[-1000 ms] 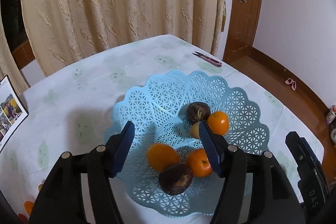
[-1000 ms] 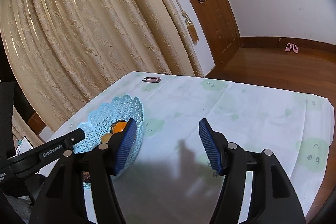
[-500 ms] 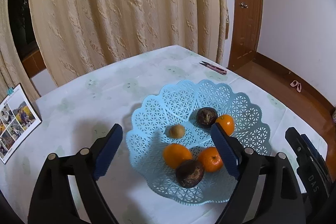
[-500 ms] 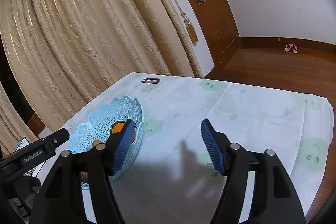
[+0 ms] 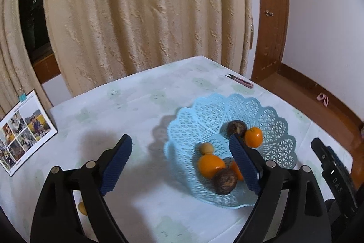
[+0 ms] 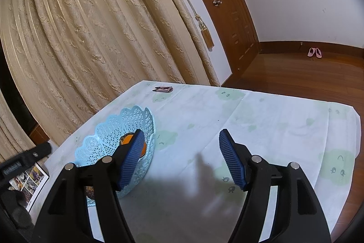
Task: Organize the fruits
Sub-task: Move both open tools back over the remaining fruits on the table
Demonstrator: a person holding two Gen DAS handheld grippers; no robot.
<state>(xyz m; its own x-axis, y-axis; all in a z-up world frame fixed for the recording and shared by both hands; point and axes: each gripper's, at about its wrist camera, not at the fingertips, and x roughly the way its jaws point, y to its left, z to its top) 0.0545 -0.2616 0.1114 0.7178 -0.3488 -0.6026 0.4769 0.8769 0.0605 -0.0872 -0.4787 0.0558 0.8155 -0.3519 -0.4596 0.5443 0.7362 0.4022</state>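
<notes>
- Left hand-held gripper (image 5: 179,163): jaws wide, nothing held, over bare bench (image 5: 141,106) w/ blue basket (image 5: 279,136) just to its right.
- Right hand-held gripper (image 6: 182,158): jaws apart, empty.
- Basket holds oranges (image 5: 210,165) & dark fruits (image 5: 224,181), nearer bench's curtain-side edge.

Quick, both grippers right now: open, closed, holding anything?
Left gripper: open, fingers wide apart, nothing held, beside the blue basket.
Right gripper: open, nothing held, over the bare tablecloth.
</notes>
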